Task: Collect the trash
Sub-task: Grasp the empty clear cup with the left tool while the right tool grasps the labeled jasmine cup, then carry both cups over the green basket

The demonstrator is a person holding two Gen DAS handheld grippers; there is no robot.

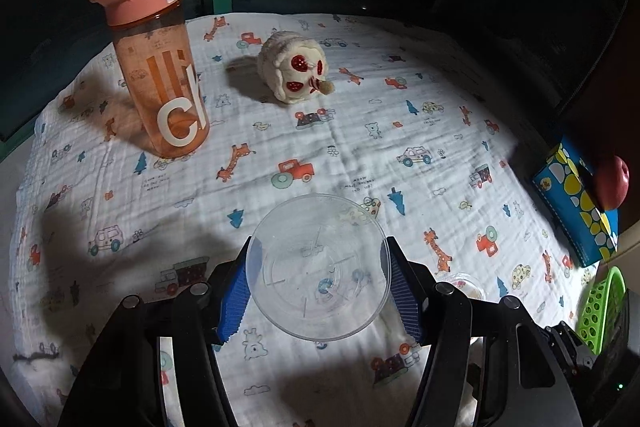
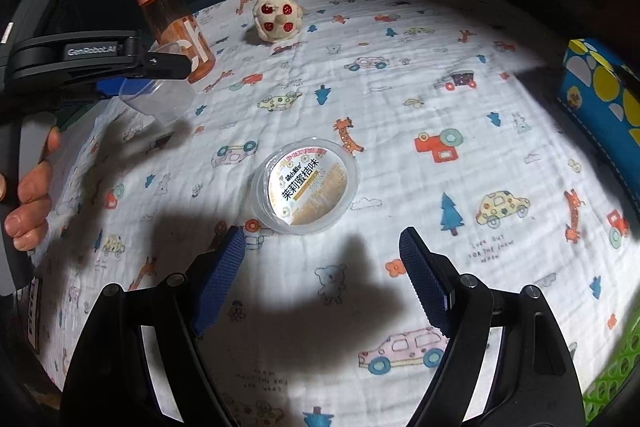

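My left gripper is shut on a clear plastic cup and holds it above the patterned cloth, its blue pads against the cup's sides. The held cup also shows in the right wrist view at the left, under the left gripper. A sealed clear cup with a printed lid lies on the cloth just ahead of my right gripper, which is open and empty. In the left wrist view that sealed cup peeks out behind the right finger.
An orange water bottle stands at the back left. A cream plush toy with red spots lies at the back middle. A blue patterned box with a red ball sits at the right edge. A green basket is at the lower right.
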